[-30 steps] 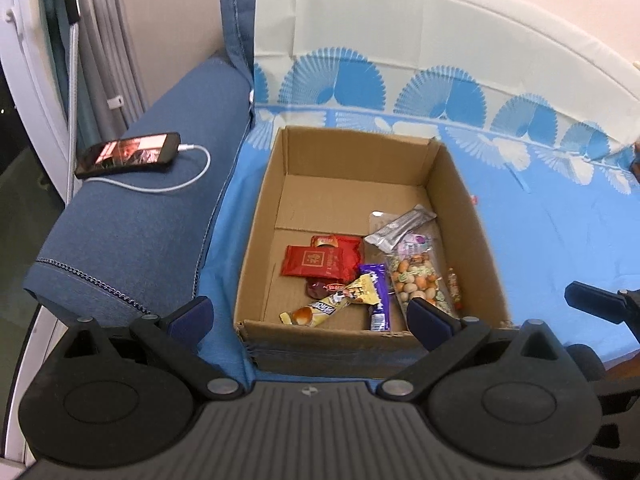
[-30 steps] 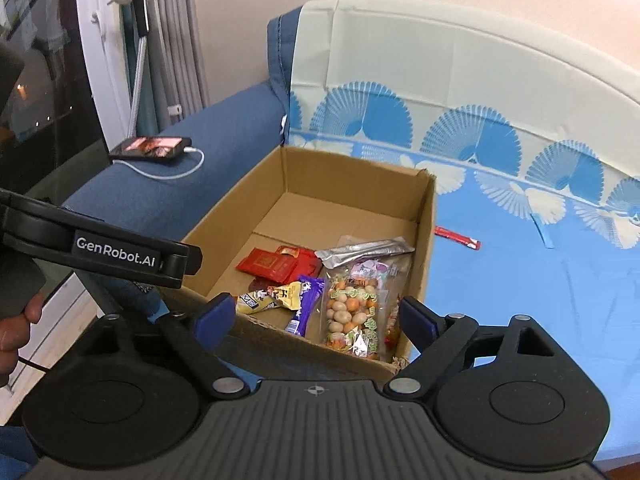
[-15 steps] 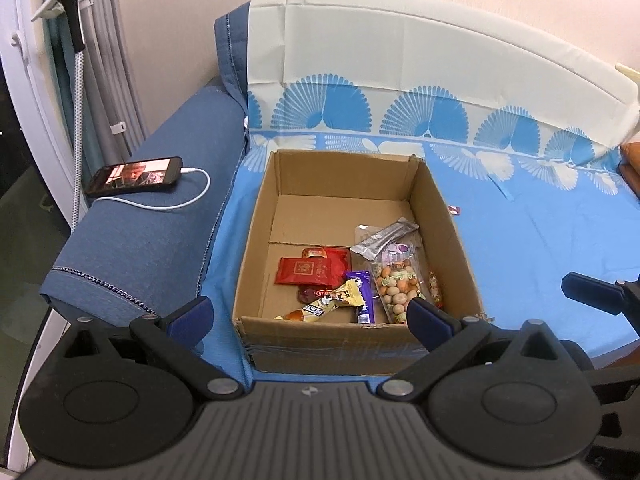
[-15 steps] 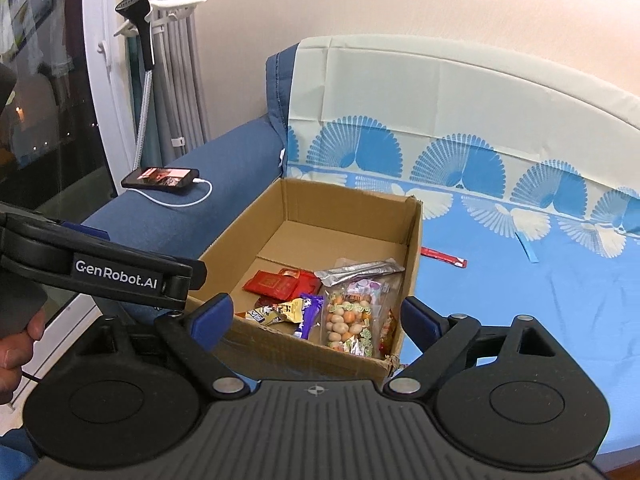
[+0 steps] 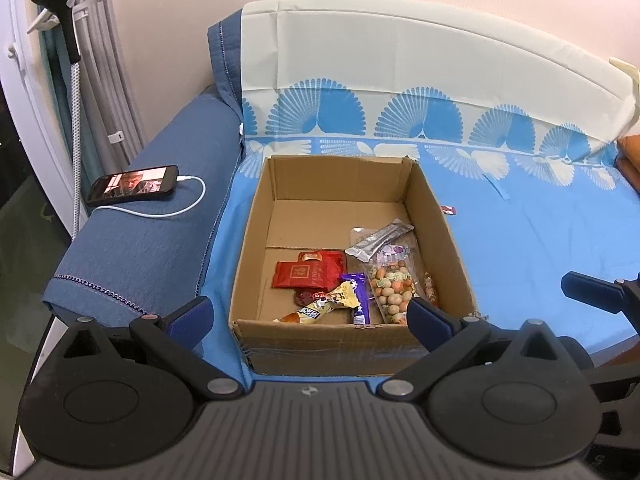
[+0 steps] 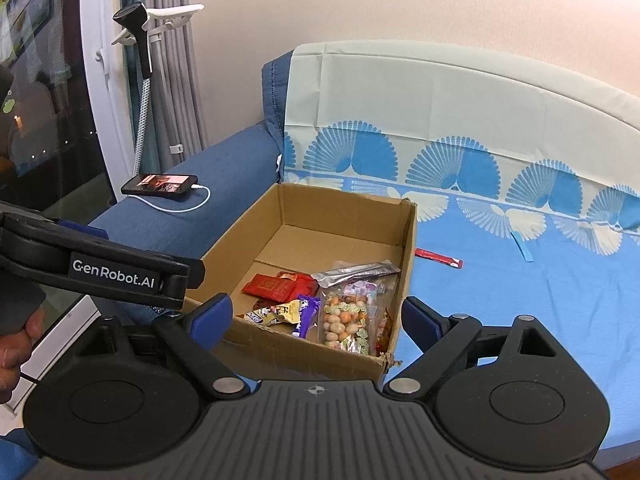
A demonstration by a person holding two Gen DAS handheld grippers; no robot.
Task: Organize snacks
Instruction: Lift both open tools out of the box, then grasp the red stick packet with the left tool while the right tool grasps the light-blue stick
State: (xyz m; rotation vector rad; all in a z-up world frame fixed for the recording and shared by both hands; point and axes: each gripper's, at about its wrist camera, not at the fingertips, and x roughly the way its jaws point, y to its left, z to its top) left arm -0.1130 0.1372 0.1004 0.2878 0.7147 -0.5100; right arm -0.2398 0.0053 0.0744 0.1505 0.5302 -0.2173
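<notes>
A: Start at the left. What's there?

B: A blue padded armrest (image 5: 132,240) with a phone (image 5: 132,190) lying on it, screen lit, and a white cable (image 5: 176,210) plugged into its right end. Behind it stands a pole with a black handle (image 5: 60,12) beside grey curtains.

A: And the left gripper (image 5: 308,316)?

B: Its jaws stand spread wide with nothing between the blue pads. It hangs above the near edge of the bed, in front of the cardboard box (image 5: 344,348). In the right wrist view a hand (image 6: 16,344) grips its handle at the far left.

A: Where are the snacks?

B: Most lie inside the box, in its near half. Going left to right: a red packet (image 5: 304,274) toward the middle, a yellow wrapper (image 5: 320,306) just inside the near wall, a purple bar (image 5: 358,296) touching it, then a clear bag of round nuts (image 5: 390,286) against the right wall with a silver sachet (image 5: 378,238) lying across its far end.

A: Anything outside?

B: A red stick packet (image 6: 438,258) on the blue sheet (image 6: 520,300), just beyond the box's right wall, and a pale blue strip (image 6: 522,248) farther right, near the fan-patterned border.

A: The right gripper (image 6: 316,316)?

B: Also spread wide, pads pinching nothing, held near the box's front right corner.
</notes>
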